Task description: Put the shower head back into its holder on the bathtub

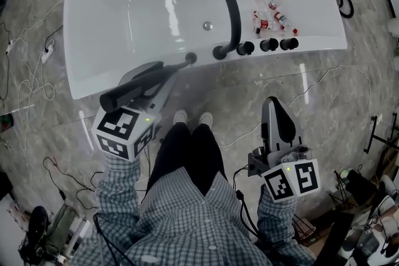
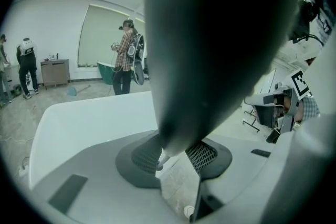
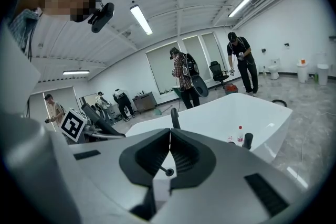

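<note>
The black shower head (image 1: pixel 133 90) lies slantwise across my left gripper (image 1: pixel 159 80), which is shut on it in front of the white bathtub (image 1: pixel 149 3). Its narrow end (image 1: pixel 190 58) reaches the tub's near rim, left of the black curved spout (image 1: pixel 232 9) and the black knobs (image 1: pixel 269 45). In the left gripper view the shower head (image 2: pixel 220 34) fills the upper picture and sits between the pads (image 2: pixel 139 157). I cannot pick out the holder itself. My right gripper (image 1: pixel 276 106) hangs shut and holds nothing, over the floor to the right; the right gripper view shows the right gripper (image 3: pixel 169 136) with its jaws touching.
Small bottles (image 1: pixel 272 15) stand on the tub's right rim. A white hose (image 1: pixel 312 87) and cables (image 1: pixel 31 81) trail over the marble floor. The person's shoes (image 1: pixel 192 116) are just before the tub. Other people (image 3: pixel 184 73) stand far behind the tub (image 3: pixel 236 113).
</note>
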A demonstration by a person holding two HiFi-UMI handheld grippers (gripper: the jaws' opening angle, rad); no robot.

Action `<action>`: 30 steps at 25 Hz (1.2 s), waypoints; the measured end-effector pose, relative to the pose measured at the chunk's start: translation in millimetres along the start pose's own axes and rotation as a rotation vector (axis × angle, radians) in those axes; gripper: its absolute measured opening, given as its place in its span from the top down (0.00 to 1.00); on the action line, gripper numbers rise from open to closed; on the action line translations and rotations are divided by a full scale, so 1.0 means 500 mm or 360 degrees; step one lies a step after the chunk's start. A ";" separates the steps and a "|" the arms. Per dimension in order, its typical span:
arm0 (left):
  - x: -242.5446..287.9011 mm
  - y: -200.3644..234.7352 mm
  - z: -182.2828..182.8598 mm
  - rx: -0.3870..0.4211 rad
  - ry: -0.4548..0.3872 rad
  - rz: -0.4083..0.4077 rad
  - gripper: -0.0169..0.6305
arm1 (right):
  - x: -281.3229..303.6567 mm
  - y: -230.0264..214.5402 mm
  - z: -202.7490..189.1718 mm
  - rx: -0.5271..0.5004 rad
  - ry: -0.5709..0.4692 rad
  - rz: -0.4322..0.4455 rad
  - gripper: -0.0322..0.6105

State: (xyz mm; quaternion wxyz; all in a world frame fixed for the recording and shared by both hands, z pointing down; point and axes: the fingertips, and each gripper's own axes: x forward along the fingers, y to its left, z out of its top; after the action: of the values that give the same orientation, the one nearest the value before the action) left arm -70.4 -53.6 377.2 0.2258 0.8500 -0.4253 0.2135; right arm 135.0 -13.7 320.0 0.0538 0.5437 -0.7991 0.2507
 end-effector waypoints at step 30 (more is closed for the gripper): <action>0.150 0.050 -0.154 -0.0010 0.0169 0.0004 0.76 | 0.090 -0.046 -0.160 0.0090 0.0196 0.0032 0.93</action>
State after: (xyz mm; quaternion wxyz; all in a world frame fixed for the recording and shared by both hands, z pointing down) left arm -62.9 -70.2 485.8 0.2505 0.8363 -0.4145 0.2571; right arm 122.7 -21.5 413.7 0.0848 0.5206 -0.7923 0.3067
